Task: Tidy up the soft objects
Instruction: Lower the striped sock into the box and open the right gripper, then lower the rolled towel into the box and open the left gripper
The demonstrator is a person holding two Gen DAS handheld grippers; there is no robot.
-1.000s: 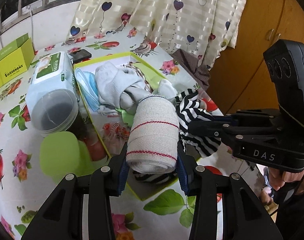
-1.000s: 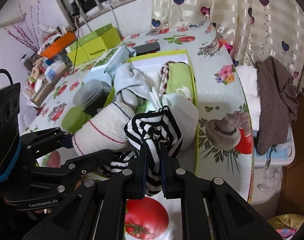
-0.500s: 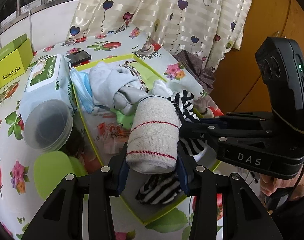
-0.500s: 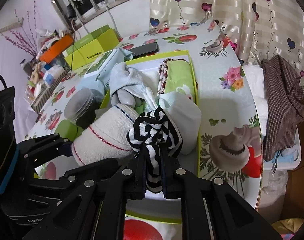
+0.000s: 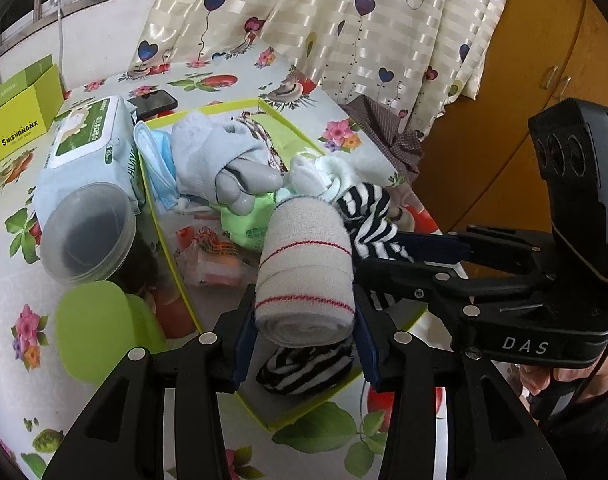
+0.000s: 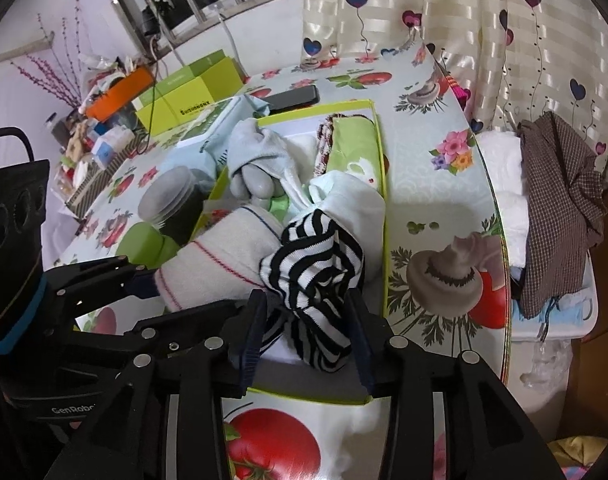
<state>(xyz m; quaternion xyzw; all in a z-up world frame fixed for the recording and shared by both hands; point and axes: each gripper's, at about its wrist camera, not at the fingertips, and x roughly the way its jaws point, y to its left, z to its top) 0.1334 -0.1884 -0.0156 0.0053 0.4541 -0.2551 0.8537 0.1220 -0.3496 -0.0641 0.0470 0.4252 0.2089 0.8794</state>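
While the left gripper (image 5: pixel 306 344) has its pads pressed on both sides of a rolled beige cloth with red stripes (image 5: pixel 307 276), jaws easing apart, the right gripper (image 6: pixel 310 338) is opening, its pads standing off a black-and-white striped sock (image 6: pixel 316 276) that sits loose between them above the near end of the green-rimmed box (image 6: pixel 378 216). Farther in, the box is crowded with a grey glove (image 5: pixel 220 160), a white bundle (image 6: pixel 352 204) and a green packet (image 5: pixel 250 226). Left of it stand a grey tub (image 5: pixel 86 232), a green lid (image 5: pixel 94 328) and a wipes pack (image 5: pixel 88 140), with a checked cloth (image 6: pixel 560 208) off the table's right edge.
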